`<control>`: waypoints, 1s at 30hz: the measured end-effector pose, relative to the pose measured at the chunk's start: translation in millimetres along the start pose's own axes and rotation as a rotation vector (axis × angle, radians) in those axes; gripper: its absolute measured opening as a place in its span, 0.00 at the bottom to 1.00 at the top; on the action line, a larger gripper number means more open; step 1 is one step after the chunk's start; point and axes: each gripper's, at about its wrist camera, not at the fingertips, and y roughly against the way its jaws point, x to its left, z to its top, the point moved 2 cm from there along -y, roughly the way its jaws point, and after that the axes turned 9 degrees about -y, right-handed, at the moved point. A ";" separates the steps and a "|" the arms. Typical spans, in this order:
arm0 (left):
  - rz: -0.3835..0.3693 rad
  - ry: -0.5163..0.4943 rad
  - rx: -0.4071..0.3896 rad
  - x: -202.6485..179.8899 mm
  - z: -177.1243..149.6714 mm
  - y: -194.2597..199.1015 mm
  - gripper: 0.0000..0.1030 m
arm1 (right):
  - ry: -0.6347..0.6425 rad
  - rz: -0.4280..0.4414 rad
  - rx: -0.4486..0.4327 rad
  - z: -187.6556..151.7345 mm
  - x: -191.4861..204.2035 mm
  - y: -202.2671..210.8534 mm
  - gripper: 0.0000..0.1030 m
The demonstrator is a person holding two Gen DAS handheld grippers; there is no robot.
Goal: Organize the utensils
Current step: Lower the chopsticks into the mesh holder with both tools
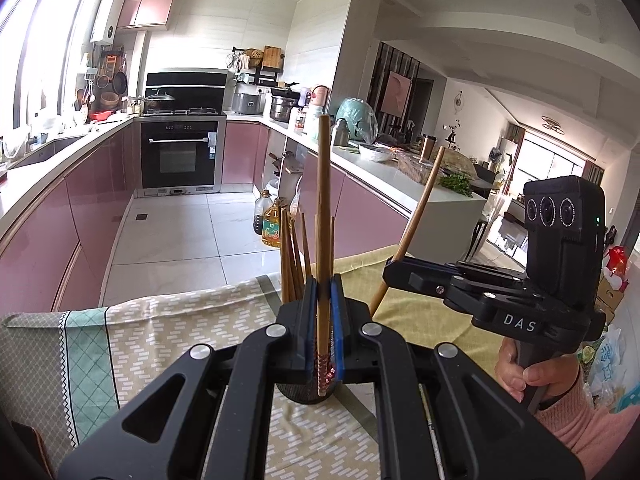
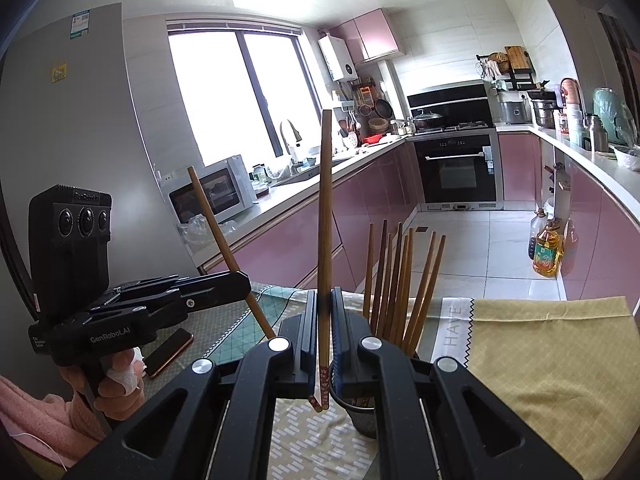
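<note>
My left gripper (image 1: 323, 284) is shut on a wooden chopstick (image 1: 322, 216), held upright, its patterned tip over a dark mesh holder (image 1: 306, 394) with several chopsticks (image 1: 291, 256) in it. My right gripper (image 2: 325, 300) is shut on another chopstick (image 2: 325, 216), upright, its patterned end just left of the mesh holder (image 2: 362, 416) that holds several chopsticks (image 2: 396, 280). Each gripper shows in the other's view: the right one (image 1: 394, 266) to the right, the left one (image 2: 242, 280) to the left, each with its chopstick tilted.
The holder stands on a table with a patterned cloth (image 1: 168, 328) and a yellow cloth (image 2: 552, 360). A phone (image 2: 168, 352) lies at the left. Pink kitchen counters (image 1: 52, 168), an oven (image 1: 180, 156) and oil bottles (image 2: 546, 252) on the floor lie beyond.
</note>
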 end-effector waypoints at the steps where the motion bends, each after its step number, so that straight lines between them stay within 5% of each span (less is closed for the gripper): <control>1: 0.001 -0.001 -0.001 -0.7 0.9 -0.5 0.07 | 0.000 0.000 -0.002 0.6 -0.2 0.0 0.05; 30: 0.014 -0.012 0.001 -4.7 22.2 -25.5 0.07 | -0.026 -0.030 -0.002 10.9 -15.5 -14.6 0.05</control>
